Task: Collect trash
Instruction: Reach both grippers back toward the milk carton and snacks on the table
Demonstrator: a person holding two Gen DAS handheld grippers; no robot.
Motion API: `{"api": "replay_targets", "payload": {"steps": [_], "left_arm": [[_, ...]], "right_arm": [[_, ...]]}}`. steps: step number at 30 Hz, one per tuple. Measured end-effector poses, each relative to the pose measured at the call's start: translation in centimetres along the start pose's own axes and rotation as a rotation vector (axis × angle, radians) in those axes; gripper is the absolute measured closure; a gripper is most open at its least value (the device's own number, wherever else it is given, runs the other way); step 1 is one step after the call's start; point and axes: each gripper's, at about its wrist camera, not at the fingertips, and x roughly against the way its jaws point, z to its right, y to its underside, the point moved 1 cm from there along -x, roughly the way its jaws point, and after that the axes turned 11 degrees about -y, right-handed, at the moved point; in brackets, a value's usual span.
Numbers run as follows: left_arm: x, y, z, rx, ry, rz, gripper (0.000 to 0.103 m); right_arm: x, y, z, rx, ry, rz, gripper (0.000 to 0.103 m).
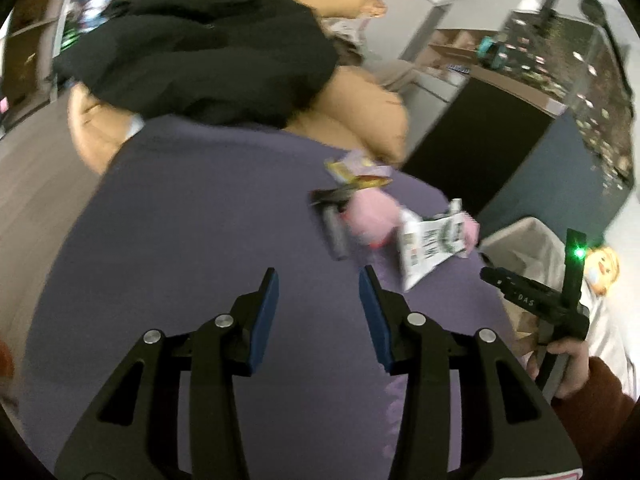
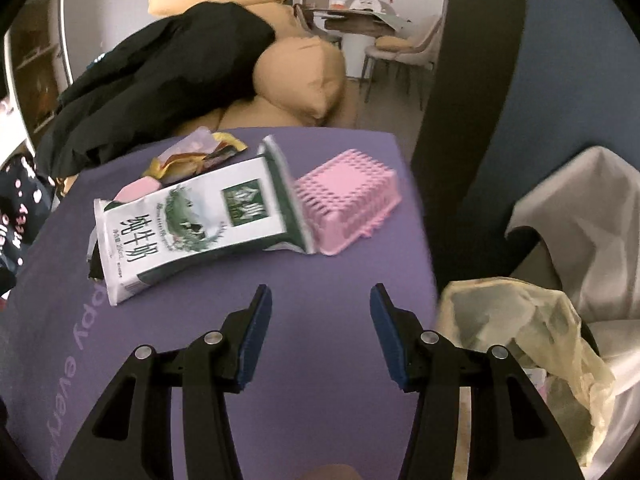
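A flattened white and green milk carton (image 2: pixel 188 224) lies on the purple mat (image 2: pixel 320 280), against an upturned pink basket (image 2: pixel 348 204). Crumpled yellow and pink wrappers (image 2: pixel 196 156) lie behind the carton. My right gripper (image 2: pixel 320 300) is open and empty, just in front of the carton. The bin with a white liner (image 2: pixel 576 208) stands to its right, with a crumpled yellowish bag (image 2: pixel 516 320) in it. In the left wrist view my left gripper (image 1: pixel 318 284) is open and empty above the mat (image 1: pixel 180 260), short of the carton (image 1: pixel 428 244) and wrappers (image 1: pixel 356 172). The right gripper's body (image 1: pixel 540 300) shows there beside the bin (image 1: pixel 532 240).
A black garment (image 2: pixel 160 80) lies over tan cushions (image 2: pixel 304 76) behind the mat. A dark panel (image 2: pixel 468 100) stands to the right of the mat. A dining table with chairs (image 2: pixel 376 36) is in the far room. A black object (image 1: pixel 336 220) lies next to the pink basket (image 1: pixel 372 216).
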Motion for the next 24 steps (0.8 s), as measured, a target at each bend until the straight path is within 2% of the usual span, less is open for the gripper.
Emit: {"api": "replay_targets", "payload": {"steps": [3, 7, 10, 12, 15, 18, 21, 23, 24], "left_arm": [[-1.6, -2.1, 2.0, -0.073, 0.088, 0.010, 0.062], [-5.4, -6.3, 5.1, -0.224, 0.119, 0.064, 0.059], [-9.8, -9.2, 6.6, -0.288, 0.098, 0.022, 0.059], [-13.4, -11.0, 7.2, -0.286, 0.090, -0.048, 0.059], [-17.6, -12.5, 8.1, -0.323, 0.017, -0.095, 0.059], [-21.0, -13.1, 9.3, -0.370, -0.047, -0.148, 0.059], [-23.7, -13.0, 10.3, -0.403, -0.090, -0.226, 0.059], [-24.0, -12.7, 10.6, -0.396, -0.089, -0.241, 0.068], [-23.6, -12.5, 10.7, -0.392, -0.099, -0.229, 0.079]], "right_arm": [[1.6, -0.5, 0.3, 0.035, -0.022, 0.059, 0.055], [3.2, -1.2, 0.2, 0.063, -0.058, 0.113, 0.055], [3.8, -1.5, 0.1, 0.066, -0.099, 0.116, 0.055], [4.0, -1.5, 0.2, 0.077, -0.119, 0.109, 0.053], [4.2, -1.4, 0.1, 0.117, -0.131, 0.100, 0.048], [3.7, -1.1, 0.3, 0.114, -0.149, 0.058, 0.048], [3.4, -1.0, 0.4, 0.124, -0.128, 0.057, 0.048], [3.1, -1.0, 0.6, 0.122, -0.128, 0.060, 0.048], [2.8, -1.0, 0.6, 0.118, -0.136, 0.058, 0.048]]}}
